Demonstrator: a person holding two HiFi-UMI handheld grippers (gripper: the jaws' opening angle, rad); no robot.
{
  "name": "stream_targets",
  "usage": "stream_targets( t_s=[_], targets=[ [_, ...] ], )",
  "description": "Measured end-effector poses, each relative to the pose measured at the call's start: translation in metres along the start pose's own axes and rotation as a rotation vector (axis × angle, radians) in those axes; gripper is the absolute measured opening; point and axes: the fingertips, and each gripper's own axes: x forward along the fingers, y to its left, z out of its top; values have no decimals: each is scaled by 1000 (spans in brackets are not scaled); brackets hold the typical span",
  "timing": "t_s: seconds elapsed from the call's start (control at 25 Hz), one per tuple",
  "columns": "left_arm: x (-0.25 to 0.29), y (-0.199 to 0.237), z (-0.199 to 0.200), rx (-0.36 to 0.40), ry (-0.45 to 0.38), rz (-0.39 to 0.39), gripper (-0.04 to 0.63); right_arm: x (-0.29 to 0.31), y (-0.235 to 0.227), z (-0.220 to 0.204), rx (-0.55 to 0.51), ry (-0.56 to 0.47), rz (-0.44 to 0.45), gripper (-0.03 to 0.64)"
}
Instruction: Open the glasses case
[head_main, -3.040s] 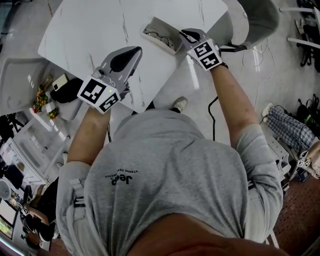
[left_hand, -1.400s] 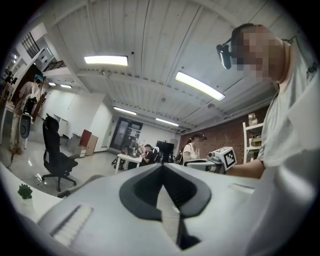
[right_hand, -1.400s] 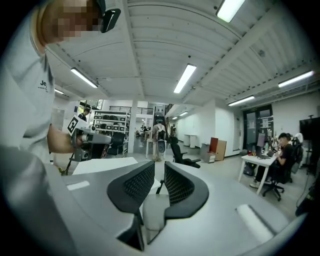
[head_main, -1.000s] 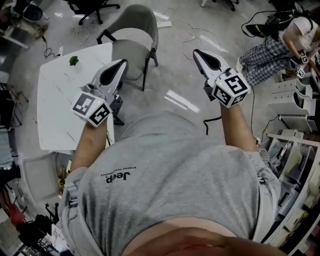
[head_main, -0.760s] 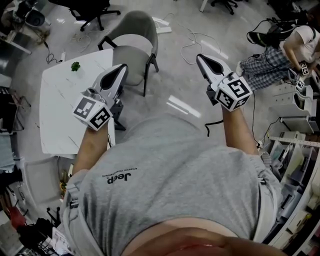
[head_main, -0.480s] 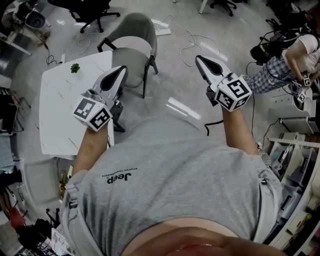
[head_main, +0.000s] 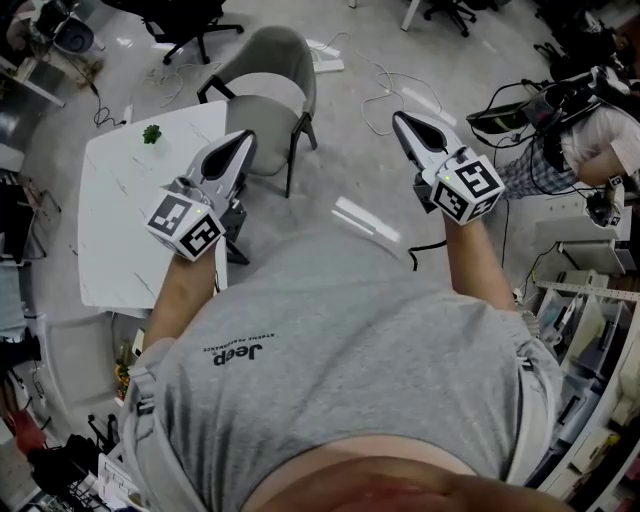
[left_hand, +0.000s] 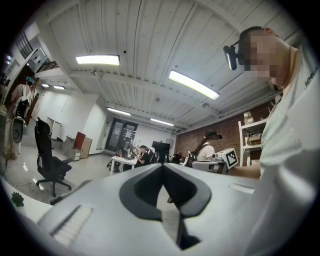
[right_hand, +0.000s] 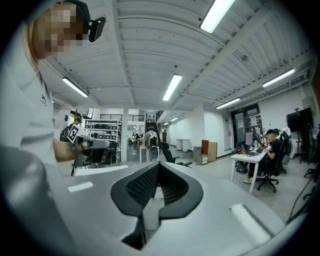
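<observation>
No glasses case shows in any view. In the head view my left gripper (head_main: 243, 140) is held out level over the edge of a white table (head_main: 120, 220), jaws together with nothing between them. My right gripper (head_main: 400, 118) is held out level above the bare floor, also shut and empty. In the left gripper view the left gripper (left_hand: 161, 166) has its tips meeting and looks out over an office hall. In the right gripper view the right gripper (right_hand: 158, 164) has its mesh pads closed on each other.
A small green plant (head_main: 151, 133) sits on the white table's far corner. A grey chair (head_main: 265, 70) stands behind the table. Cables lie on the floor (head_main: 400, 85). Another person (head_main: 590, 130) bends over at the right, near shelves (head_main: 590, 310).
Three seconds ago the head view showed a table with the open case and glasses; that table is now out of view. Over the last second both grippers held still; the person at right moved.
</observation>
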Motion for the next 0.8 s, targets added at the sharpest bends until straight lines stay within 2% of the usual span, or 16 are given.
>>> stream_targets(
  t_s=[0.8],
  targets=[
    [-6,4,2,-10,-9,18,34,5,5,0,-17,8,27,3]
  ],
)
